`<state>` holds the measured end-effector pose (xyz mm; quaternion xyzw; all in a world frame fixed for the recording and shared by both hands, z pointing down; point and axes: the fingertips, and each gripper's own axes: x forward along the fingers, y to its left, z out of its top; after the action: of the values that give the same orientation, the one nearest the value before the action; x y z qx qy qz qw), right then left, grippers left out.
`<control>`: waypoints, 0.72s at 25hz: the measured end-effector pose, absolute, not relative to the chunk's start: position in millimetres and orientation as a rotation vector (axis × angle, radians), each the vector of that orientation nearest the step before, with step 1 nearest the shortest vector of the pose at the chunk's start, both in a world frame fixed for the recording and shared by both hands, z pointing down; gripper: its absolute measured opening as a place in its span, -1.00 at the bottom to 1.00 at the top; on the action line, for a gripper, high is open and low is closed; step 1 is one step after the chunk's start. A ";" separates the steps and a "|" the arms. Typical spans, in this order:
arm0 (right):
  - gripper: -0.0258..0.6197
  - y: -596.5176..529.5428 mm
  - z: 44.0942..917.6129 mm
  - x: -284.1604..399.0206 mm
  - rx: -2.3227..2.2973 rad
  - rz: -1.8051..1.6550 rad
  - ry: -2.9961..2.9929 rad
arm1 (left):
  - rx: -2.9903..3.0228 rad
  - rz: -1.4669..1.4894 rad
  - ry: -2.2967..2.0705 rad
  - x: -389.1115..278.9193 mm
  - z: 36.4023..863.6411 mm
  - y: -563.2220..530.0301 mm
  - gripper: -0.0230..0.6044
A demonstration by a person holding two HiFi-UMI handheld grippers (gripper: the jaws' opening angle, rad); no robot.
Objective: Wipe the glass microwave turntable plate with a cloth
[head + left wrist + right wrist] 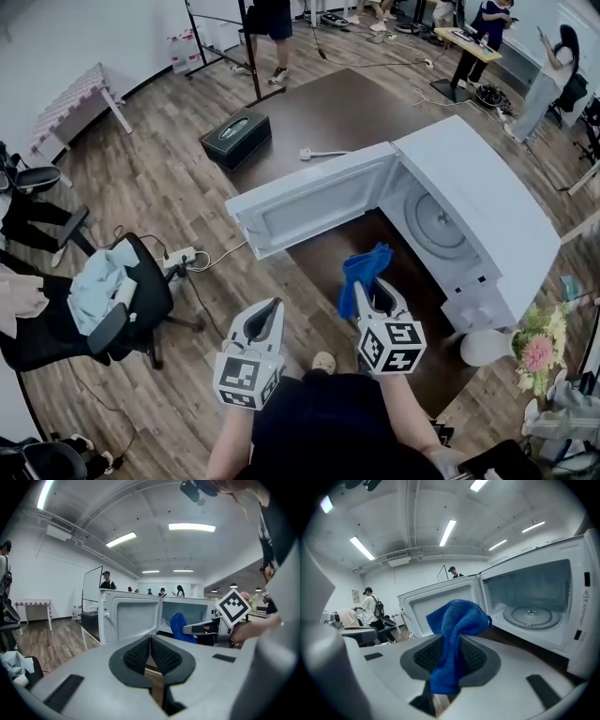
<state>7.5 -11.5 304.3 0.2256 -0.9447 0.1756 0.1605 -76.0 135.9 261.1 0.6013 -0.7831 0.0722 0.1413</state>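
A person standing at a dark wooden table holds a pair of two-jaw tongs in front of a white microwave whose door is swung wide open to the left. The right gripper is clamped on a blue cloth, which bunches up above the jaws and hangs in a strip below them, just short of the oven's opening. The glass turntable plate lies flat on the floor of the oven cavity, apart from the cloth. The left gripper, held lower and to the left near the edge of the door, has its ridged pads pressed together with nothing between them. A black box sits at the table's far corner, an office chair draped with pale clothing stands on the wood floor at left, and a bunch of flowers shows at lower right
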 end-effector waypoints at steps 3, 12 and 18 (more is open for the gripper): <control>-0.62 -20.5 310.2 12.4 0.675 0.550 -2.684 | 1.772 0.227 -2.218 -73.7 269.1 118.2 -0.90; -0.62 -49.7 321.0 53.8 0.887 0.692 -2.626 | 2.015 0.283 -2.038 -46.6 270.2 47.6 -0.90; -0.62 -67.8 324.6 84.6 1.124 0.721 -2.549 | 2.179 0.313 -1.853 -30.6 278.7 13.5 -0.90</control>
<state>84.6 -67.8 324.6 0.3871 -0.8781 0.2484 0.1319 -30.6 13.5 278.7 0.7507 -0.6384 0.1078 0.1317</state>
